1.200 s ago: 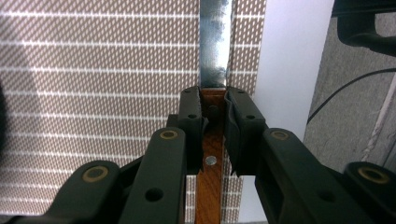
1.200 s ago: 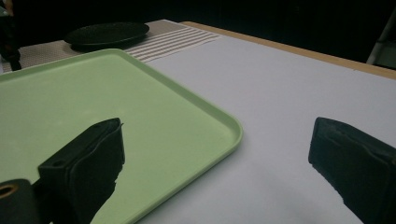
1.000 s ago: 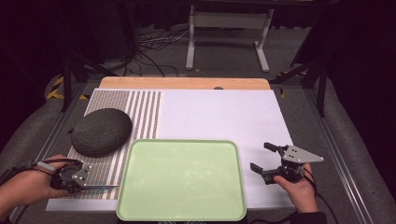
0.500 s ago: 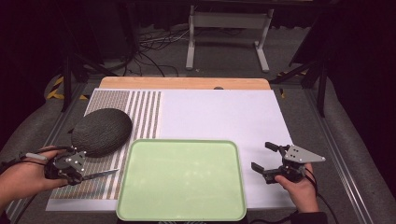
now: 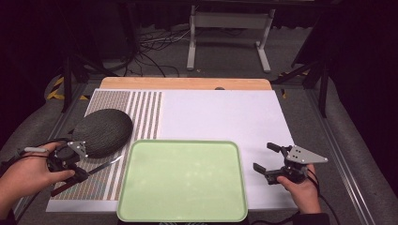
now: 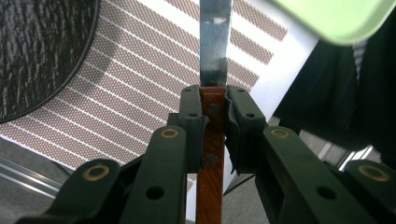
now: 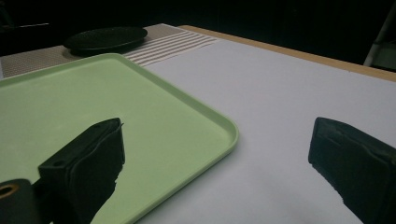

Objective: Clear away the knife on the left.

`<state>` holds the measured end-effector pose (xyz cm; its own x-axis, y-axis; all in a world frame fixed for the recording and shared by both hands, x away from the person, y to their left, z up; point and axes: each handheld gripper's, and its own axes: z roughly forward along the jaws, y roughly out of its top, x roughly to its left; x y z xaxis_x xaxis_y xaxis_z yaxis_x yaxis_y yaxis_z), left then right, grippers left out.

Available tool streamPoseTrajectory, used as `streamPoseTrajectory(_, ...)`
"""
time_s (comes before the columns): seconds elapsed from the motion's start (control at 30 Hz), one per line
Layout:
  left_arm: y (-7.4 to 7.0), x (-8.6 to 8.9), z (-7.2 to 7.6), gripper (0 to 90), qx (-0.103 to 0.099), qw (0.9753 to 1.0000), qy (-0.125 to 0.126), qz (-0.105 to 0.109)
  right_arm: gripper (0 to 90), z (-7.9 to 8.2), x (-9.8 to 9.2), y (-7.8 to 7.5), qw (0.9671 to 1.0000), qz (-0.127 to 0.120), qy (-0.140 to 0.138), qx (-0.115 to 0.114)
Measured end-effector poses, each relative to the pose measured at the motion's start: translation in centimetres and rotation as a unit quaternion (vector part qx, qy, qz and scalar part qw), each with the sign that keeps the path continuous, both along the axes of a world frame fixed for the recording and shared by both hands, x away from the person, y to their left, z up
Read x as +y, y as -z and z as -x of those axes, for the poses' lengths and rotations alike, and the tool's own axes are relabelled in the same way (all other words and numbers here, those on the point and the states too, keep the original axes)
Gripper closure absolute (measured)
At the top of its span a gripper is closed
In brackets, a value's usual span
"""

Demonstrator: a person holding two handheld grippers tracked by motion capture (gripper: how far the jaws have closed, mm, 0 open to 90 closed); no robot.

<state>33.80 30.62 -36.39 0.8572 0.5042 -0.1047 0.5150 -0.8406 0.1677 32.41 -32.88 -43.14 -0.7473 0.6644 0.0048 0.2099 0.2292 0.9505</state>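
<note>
Since the earlier frames, left gripper (image 5: 70,161) has carried the knife (image 5: 96,168) up and away from the front edge of the tabletop, closer to the dark oval; right gripper (image 5: 272,163) has hardly shifted.

Knife: held by left gripper over the striped mat (image 5: 141,110), just left of the tray (image 5: 183,213). Long axis runs diagonally in the high view, wooden handle (image 6: 211,154) low-left behind the jaws, steel blade (image 6: 215,37) pointing up-right toward the tray's near-left edge. Jaws pinch the handle from both sides, just below where the blade begins; two rivets show on the handle. Blade is flat, grey, scuffed, with a pale spot near its far end.

Surroundings: dark oval object (image 5: 103,131), rough knitted-looking surface, domed, lies on the mat just beyond the left gripper. Tray is pale green, smooth plastic-looking, rounded corners, raised rim; blade tip near its left rim, contact not discernible. White sheet (image 5: 225,117) covers the rest of the tabletop, wooden strip (image 5: 187,83) along its far edge.

Right gripper: jaws spread wide, holding nothing, low over the white sheet right of the tray.
</note>
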Motion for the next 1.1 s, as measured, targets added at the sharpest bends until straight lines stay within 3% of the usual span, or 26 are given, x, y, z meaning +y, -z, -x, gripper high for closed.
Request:
streamPoseTrajectory(0.33,-1.1,-1.6,0.0,77.8,-0.010,0.9982,-0.049,0.033,4.2,0.0,-0.1,0.0,1.0000,0.000,0.000,0.000)
streamPoseTrajectory(0.47,-1.5,-2.5,0.0,77.8,-0.005,0.9967,-0.067,0.045,4.2,0.0,-0.1,0.0,1.0000,0.000,0.001,0.001)
streamPoseTrajectory(0.87,-1.7,-5.5,-0.4,77.8,-0.003,0.9945,-0.075,0.073,5.0,0.1,-0.5,-0.2,0.9999,-0.002,0.010,-0.007)
streamPoseTrajectory(1.1,-1.0,-7.1,-0.6,77.8,0.010,0.9923,-0.080,0.094,4.6,0.1,-0.6,-0.2,0.9999,-0.003,0.012,-0.005)
